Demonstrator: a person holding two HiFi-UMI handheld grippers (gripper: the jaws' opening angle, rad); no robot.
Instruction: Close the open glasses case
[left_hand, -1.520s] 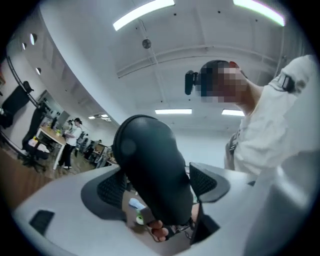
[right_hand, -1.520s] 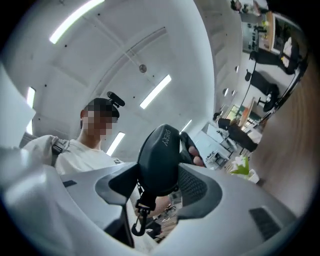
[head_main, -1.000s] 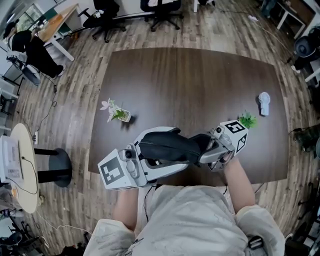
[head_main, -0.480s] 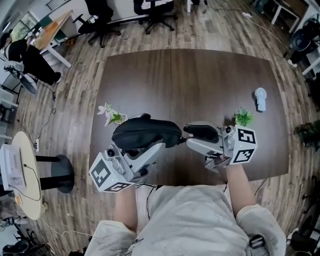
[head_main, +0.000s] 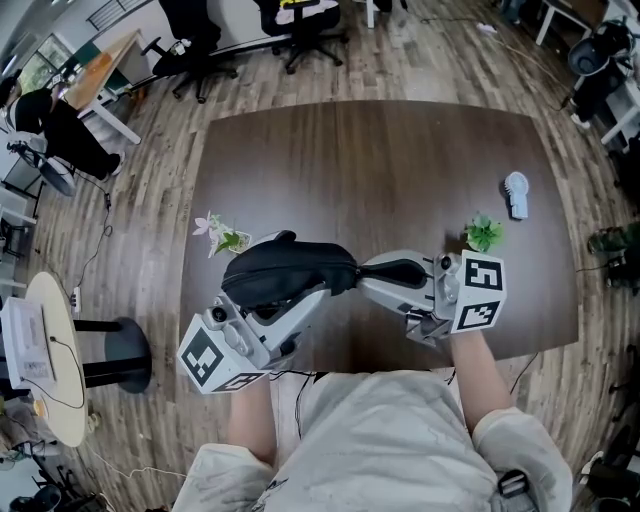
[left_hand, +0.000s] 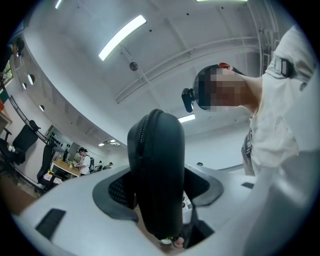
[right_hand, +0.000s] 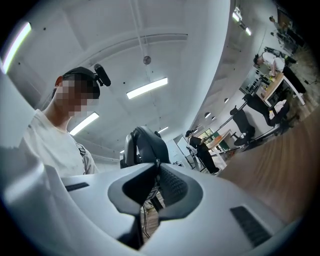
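Black case (head_main: 285, 268), long axis left-right above the table's (head_main: 380, 170) near edge, clamped in left gripper (head_main: 305, 296); right gripper (head_main: 366, 279), jaws just pinched together, nothing plainly between, meets its right end.

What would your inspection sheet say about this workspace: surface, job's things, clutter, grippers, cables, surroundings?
Surface: dark wooden table.
Job's things: black glasses case, held above the table.
Clutter: flower pot, green plant, white gadget, spread apart on the table.
Grippers: left gripper clamped on the case; right gripper at the case's end, jaws just been closing, tips now together, nothing clearly between them.
Cables: one cable trailing over the floor, left.
Surroundings: office chairs, round side table.
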